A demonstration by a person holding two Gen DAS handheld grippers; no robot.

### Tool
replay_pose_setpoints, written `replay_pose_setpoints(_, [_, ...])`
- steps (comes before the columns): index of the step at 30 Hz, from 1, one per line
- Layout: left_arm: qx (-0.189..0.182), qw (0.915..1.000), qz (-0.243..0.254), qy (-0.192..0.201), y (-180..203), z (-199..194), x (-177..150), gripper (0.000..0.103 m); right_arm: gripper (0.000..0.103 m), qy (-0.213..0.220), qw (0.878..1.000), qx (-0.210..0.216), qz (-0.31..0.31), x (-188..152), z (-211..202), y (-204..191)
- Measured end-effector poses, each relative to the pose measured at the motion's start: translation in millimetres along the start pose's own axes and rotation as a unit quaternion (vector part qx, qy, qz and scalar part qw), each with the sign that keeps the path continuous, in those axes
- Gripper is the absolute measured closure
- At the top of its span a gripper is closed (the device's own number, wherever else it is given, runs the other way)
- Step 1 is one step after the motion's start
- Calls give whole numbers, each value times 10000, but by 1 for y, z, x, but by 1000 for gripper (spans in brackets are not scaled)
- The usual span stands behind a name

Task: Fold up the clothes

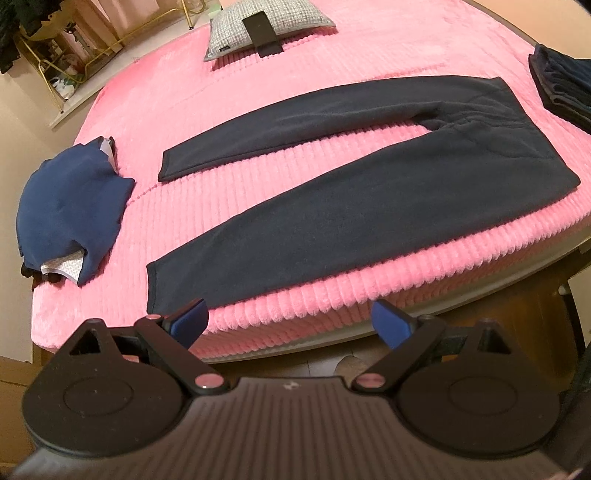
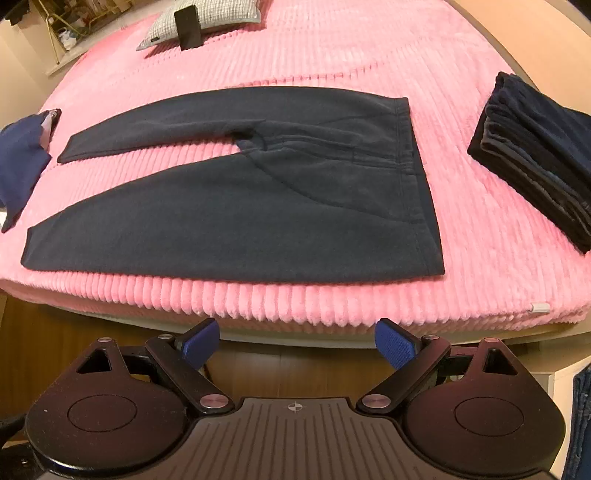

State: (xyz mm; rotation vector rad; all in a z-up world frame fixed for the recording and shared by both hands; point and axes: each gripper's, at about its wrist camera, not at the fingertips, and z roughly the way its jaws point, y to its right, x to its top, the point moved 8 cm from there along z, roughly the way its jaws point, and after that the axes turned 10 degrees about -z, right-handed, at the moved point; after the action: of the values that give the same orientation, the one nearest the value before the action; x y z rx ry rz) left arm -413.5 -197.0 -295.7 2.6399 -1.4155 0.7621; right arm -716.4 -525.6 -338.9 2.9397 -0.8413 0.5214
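Dark trousers (image 2: 236, 206) lie flat on the pink blanket (image 2: 332, 48). The left gripper (image 1: 291, 325) and right gripper (image 2: 297, 345) both gape wide, holding nothing.

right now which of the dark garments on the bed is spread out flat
The dark trousers in the middle, both legs laid out; the blue garment is bunched, the dark stack is folded.

Your left wrist camera sits just off the near edge of the pink ribbed plush bed cover (image 1: 184, 92), looking forward and slightly down across the bed past its own blue-padded fingers (image 1: 190, 321). Your right wrist camera looks the same way from a spot further right, equally close to the edge. Both views share the dark navy fleece trousers (image 1: 369, 192) (image 2: 258, 206) spread flat, the grey checked pillow (image 1: 236, 33) (image 2: 210, 14) at the far side, the crumpled blue garment (image 1: 70, 206) (image 2: 18, 162) at left and the folded dark stack (image 1: 565, 88) (image 2: 535, 155) at right.
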Motion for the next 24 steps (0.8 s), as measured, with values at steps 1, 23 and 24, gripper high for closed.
replay_pose_setpoints(1, [11,10000,1,1,1,-1,0,10,10,4,10000,10,10,0,0,1])
replay_pose_setpoints(23, [-79,9896,1318,562,-71,120,196,11,10,490,9883,-479,-1363,147,31,51])
replay_pose_setpoints(24, [-132,9892,1350,557,-76,143,212,12,10,488,9874,-529,-1408,160,38,51])
